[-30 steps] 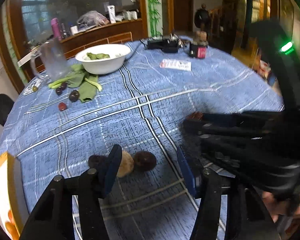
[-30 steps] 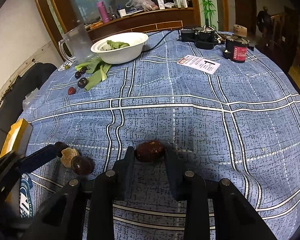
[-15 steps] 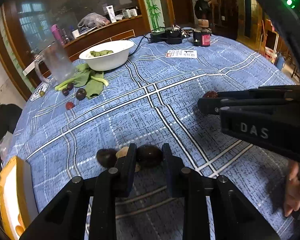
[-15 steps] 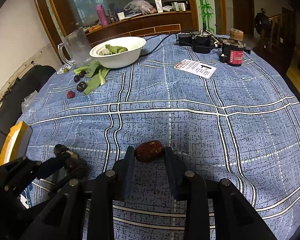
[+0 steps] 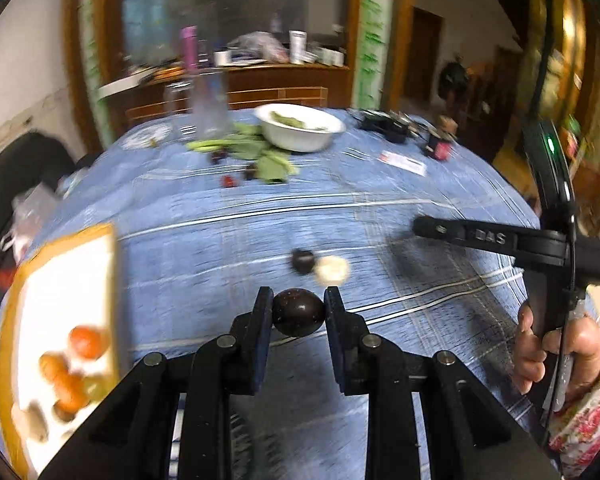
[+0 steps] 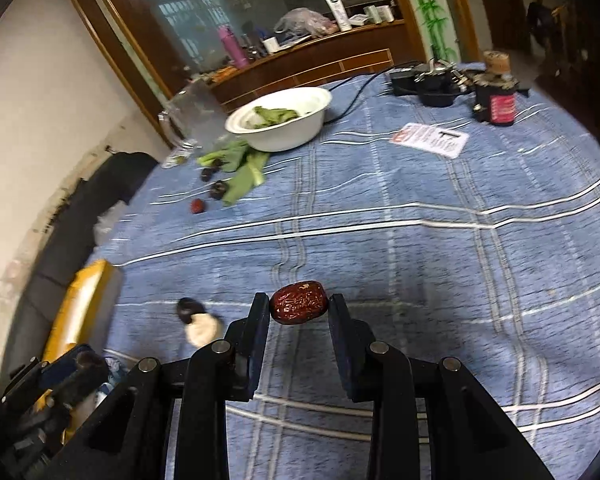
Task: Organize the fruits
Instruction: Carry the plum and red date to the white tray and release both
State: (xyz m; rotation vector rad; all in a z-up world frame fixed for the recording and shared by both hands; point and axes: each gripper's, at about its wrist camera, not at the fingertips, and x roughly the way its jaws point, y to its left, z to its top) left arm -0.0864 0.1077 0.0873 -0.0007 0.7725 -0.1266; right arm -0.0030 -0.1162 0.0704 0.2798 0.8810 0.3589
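Note:
My left gripper (image 5: 298, 307) is shut on a dark round fruit (image 5: 299, 318) and holds it above the blue checked cloth. Behind it on the cloth lie another dark fruit (image 5: 302, 261) and a pale round piece (image 5: 332, 270). An orange-rimmed white tray (image 5: 66, 280) with orange fruits sits at the left. My right gripper (image 6: 299, 303) is shut on a wrinkled red date (image 6: 298, 309). In the right wrist view the dark fruit (image 6: 187, 309) and pale piece (image 6: 202, 330) lie to its left, and the left gripper (image 6: 74, 374) shows at the lower left.
A white bowl (image 5: 300, 130) of greens, a glass pitcher (image 5: 208, 108), loose leaves (image 5: 260, 156) and small dark and red fruits (image 5: 230, 180) stand at the back. A card (image 6: 432, 138) and black devices (image 6: 432, 82) lie at the back right. A hand (image 5: 540, 348) grips the right tool.
The left gripper closed on the dark round fruit, lifted it off the cloth and swung left, which brought the tray into view. The right gripper kept the date and tilted a little.

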